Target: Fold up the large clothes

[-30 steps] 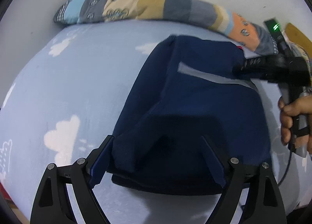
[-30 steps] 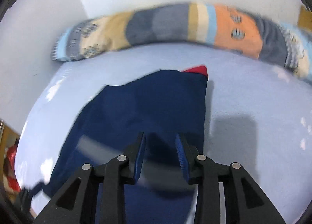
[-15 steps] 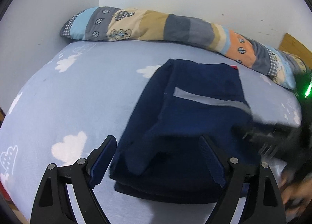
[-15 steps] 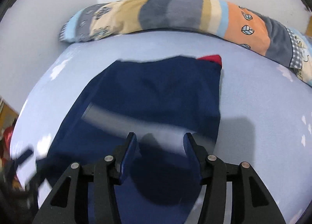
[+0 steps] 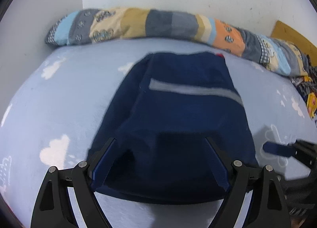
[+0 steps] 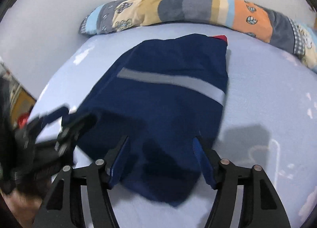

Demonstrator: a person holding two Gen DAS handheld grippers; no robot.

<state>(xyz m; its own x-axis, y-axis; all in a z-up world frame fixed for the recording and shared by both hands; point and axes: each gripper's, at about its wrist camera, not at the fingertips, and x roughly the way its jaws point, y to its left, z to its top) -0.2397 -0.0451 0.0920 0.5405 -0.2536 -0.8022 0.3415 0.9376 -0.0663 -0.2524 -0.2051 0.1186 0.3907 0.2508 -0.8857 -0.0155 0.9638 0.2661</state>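
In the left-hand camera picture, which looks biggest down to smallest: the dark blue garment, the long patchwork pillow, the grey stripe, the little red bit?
1. Dark blue garment; nearness may flatter it.
2. Patchwork pillow
3. Grey stripe
4. Red bit

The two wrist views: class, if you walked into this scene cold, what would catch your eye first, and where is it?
First, the folded navy garment with its grey stripe, lying mid-bed on the pale blue cloud-print sheet. Next, the long patchwork bolster along the white wall behind it. Nearest the cameras, the left gripper and right gripper hover open over the garment's near edge.
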